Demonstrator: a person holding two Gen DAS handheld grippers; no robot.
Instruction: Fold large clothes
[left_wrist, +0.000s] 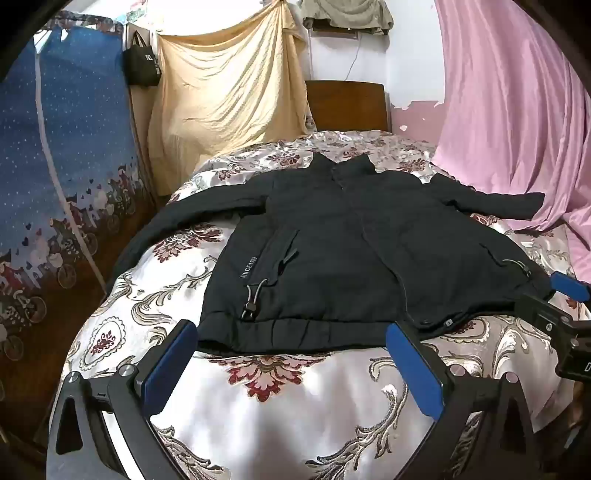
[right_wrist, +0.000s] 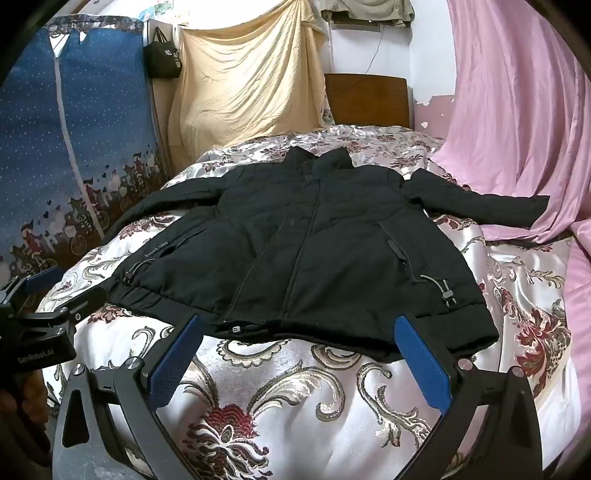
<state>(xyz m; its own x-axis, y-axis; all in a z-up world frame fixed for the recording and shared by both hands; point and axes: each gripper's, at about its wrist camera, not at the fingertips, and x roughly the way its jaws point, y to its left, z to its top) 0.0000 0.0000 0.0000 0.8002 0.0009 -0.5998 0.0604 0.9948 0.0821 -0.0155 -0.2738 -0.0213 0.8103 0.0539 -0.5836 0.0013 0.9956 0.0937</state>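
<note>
A black zip jacket (left_wrist: 332, 243) lies flat, front up, on the floral bedspread (left_wrist: 266, 398), collar at the far end, both sleeves spread out sideways. It also shows in the right wrist view (right_wrist: 314, 251). My left gripper (left_wrist: 291, 334) is open and empty, its blue pads just short of the jacket's hem on the left half. My right gripper (right_wrist: 299, 326) is open and empty, at the hem on the right half. The right gripper's blue tip shows at the left view's right edge (left_wrist: 569, 286); the left gripper shows at the right view's left edge (right_wrist: 37, 317).
A pink sheet (left_wrist: 517, 110) hangs along the bed's right side, touching the right sleeve. A blue patterned curtain (left_wrist: 62, 166) stands left of the bed. A beige cloth (left_wrist: 229, 88) and a wooden headboard (left_wrist: 347, 105) are at the far end.
</note>
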